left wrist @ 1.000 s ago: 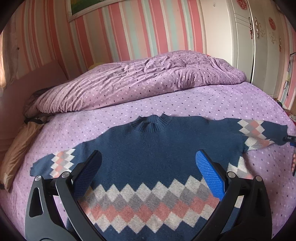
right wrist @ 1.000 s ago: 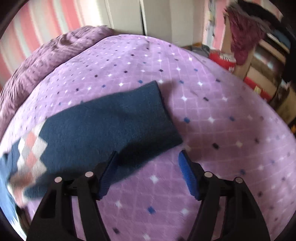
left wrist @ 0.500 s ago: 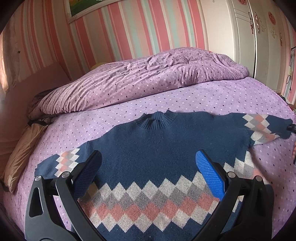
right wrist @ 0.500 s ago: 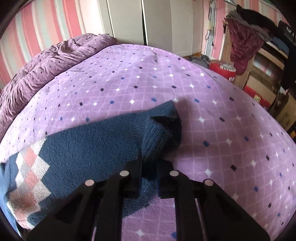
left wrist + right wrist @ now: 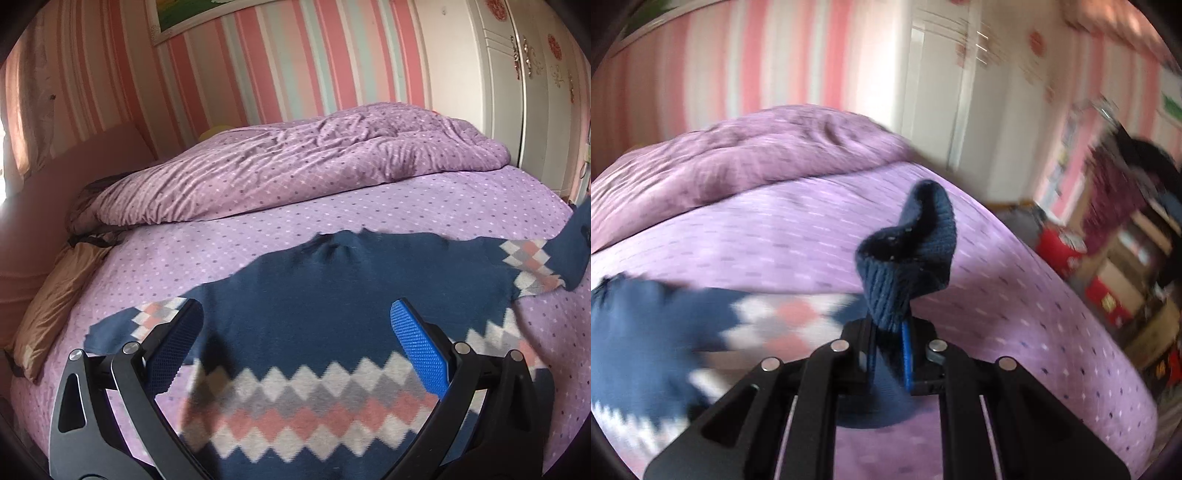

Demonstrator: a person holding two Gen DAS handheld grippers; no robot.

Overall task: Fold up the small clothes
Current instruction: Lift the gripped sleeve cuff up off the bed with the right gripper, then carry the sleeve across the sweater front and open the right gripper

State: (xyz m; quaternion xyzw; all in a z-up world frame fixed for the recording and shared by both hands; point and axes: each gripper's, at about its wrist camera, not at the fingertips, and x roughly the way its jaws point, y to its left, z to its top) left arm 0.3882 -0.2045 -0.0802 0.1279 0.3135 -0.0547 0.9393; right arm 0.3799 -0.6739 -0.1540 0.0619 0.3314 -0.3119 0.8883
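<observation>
A navy sweater [image 5: 332, 295] with a band of pink, grey and white diamonds lies face up on the purple dotted bed sheet [image 5: 258, 236]. My left gripper [image 5: 295, 343] is open and hovers above the sweater's lower body, touching nothing. My right gripper [image 5: 888, 343] is shut on the sweater's right sleeve cuff [image 5: 905, 266] and holds it lifted off the bed. In the left wrist view that raised sleeve [image 5: 576, 251] shows at the far right edge. The other sleeve [image 5: 129, 325] lies flat at the left.
A bunched purple duvet [image 5: 295, 166] lies across the far half of the bed. A tan pillow [image 5: 55, 302] sits at the left edge. White wardrobe doors [image 5: 498, 92] stand at the right. Shelves with clothes and red items [image 5: 1108, 258] stand beyond the bed's right side.
My right gripper closed on the sleeve cuff and lifted it off the bed, swinging upward and inward. My left gripper stayed open and drew back slightly over the sweater.
</observation>
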